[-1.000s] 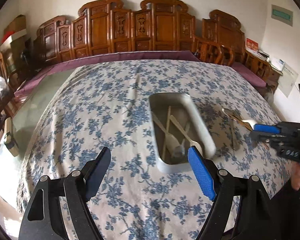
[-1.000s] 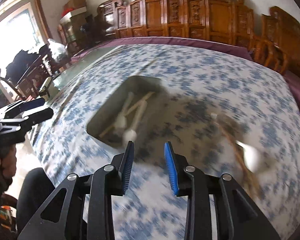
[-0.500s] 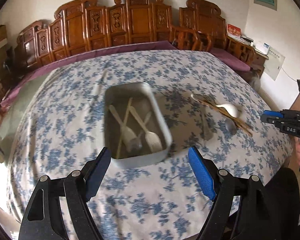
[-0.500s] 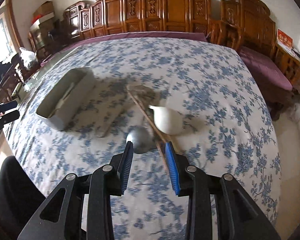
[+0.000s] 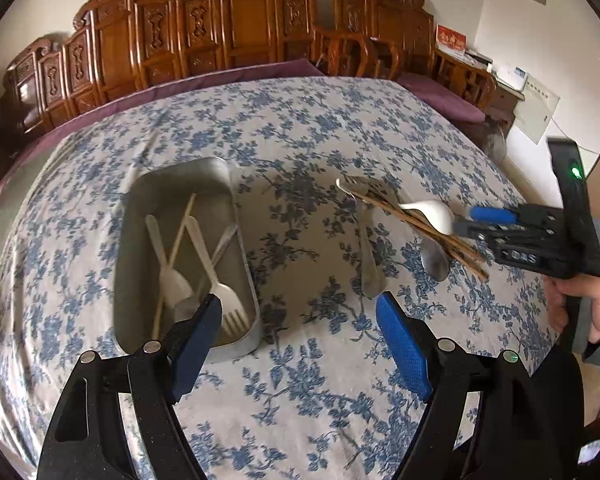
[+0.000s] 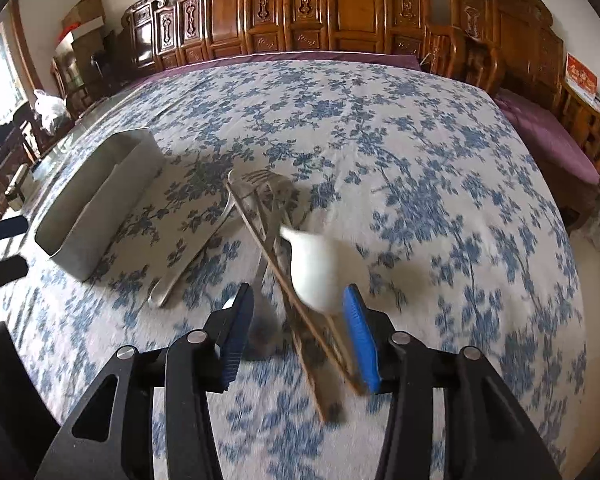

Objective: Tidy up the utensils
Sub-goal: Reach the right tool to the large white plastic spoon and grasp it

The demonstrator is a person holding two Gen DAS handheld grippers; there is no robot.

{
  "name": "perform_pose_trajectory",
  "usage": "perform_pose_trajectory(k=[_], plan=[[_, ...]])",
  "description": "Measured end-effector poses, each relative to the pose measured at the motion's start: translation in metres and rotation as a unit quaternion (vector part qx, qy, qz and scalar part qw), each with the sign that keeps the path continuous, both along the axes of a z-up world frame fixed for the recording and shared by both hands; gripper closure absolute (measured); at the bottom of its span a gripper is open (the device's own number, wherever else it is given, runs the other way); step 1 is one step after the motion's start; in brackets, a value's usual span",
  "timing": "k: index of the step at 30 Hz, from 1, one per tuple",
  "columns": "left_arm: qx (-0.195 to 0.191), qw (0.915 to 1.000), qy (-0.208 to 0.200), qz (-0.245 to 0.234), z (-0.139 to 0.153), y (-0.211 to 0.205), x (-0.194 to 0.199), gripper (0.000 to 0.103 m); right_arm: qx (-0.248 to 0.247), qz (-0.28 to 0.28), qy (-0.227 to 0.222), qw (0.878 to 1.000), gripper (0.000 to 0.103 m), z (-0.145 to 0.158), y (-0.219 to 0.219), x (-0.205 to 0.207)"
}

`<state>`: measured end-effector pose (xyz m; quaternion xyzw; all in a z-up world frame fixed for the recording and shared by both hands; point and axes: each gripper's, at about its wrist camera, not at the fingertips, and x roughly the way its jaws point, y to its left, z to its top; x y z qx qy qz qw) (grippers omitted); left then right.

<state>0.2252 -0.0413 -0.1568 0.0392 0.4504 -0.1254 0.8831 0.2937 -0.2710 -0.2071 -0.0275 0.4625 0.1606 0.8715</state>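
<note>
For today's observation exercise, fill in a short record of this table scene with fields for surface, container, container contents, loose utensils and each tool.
surface: floral tablecloth
container: metal tray
container contents: white plastic fork, other pale utensils
loose utensils: white spoon, wooden chopsticks, metal fork, metal spoon
left tool: open, empty
right tool: open, jaws just widened, over spoon and chopsticks

"DAS" in raised letters on right gripper [image 5: 466, 220] body; other signs unreadable
</note>
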Motion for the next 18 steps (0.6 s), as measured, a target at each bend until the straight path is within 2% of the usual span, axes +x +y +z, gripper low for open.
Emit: perform_pose_trajectory(k=[9, 18], plan=[[-0.011, 0.9998, 0.013, -0.001, -0.011, -0.005, 0.011, 0.027, -0.068, 0.014, 0.016, 0.997, 0.054, -0.017, 0.021, 0.035], [-0.012, 0.9997, 0.019, -0.010, -0.017, -0.009, 0.009, 0.027, -0.106, -0.015, 0.020, 0.994, 0.055, -0.016, 0.006, 0.049]])
